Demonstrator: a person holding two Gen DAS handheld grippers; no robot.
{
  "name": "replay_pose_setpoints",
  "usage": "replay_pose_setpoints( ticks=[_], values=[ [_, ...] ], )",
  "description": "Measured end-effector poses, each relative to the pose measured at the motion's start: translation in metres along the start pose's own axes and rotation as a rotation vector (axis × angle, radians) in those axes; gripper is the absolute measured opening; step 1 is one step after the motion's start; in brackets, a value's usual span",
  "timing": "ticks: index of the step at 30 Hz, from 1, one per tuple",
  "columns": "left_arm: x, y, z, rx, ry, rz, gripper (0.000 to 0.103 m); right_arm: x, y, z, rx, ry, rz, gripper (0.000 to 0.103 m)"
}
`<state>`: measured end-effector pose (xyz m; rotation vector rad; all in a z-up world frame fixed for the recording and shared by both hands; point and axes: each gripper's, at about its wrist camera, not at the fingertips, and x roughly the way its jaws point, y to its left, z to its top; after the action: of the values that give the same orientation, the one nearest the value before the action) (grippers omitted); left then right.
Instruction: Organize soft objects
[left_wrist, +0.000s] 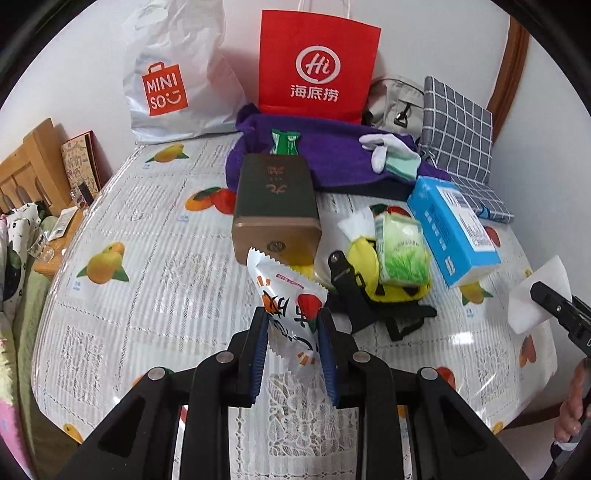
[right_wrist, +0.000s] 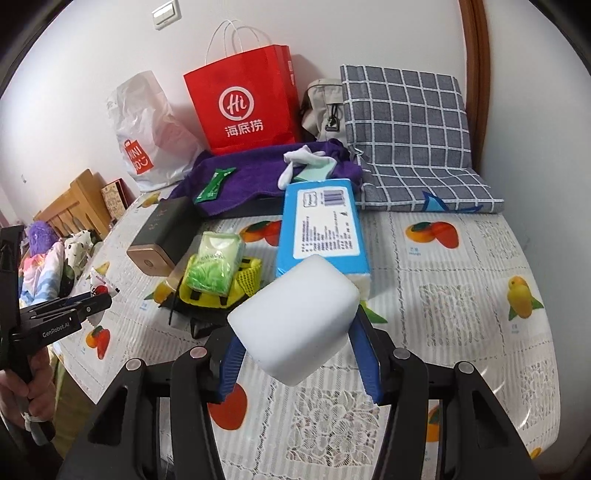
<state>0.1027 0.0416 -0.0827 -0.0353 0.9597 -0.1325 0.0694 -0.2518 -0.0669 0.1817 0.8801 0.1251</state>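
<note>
White foam block (right_wrist: 295, 325) and snack packet (left_wrist: 291, 314), both lifted off the tabletop (right_wrist: 461, 295).
Your right gripper (right_wrist: 295, 354) clamps the block; your left gripper (left_wrist: 293, 332) pinches the packet. Clutter crowds ahead; bare cloth lies right of your right gripper, to the tabletop's edge.

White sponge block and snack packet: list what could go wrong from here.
1. The white sponge block bulges well past the right hand-held gripper; it may squirm out.
2. The left hand-held gripper pinches only the snack packet at its lower part; the slick wrapper could slip onto the table.
</note>
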Motion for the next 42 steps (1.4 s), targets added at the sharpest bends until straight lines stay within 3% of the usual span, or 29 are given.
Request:
replay_pose_setpoints(
  ticks=[12, 28, 42],
  values=[
    [0.007, 0.004, 0.047, -0.011, -0.023, -0.005, 0.025, 0.019, 0.007, 0.043, 0.000, -0.015, 0.032, 0.054],
    [0.025, 0.009, 0.106, -0.016, -0.061, 0.011, 0.025, 0.050, -0.006, 0.090, 0.013, -0.035, 0.011, 0.054],
    [0.075, 0.006, 0.168, -0.026, -0.037, 0.023, 0.025, 0.104, 0.003, 0.163, -0.034, -0.036, -0.012, 0.054]
  ],
)
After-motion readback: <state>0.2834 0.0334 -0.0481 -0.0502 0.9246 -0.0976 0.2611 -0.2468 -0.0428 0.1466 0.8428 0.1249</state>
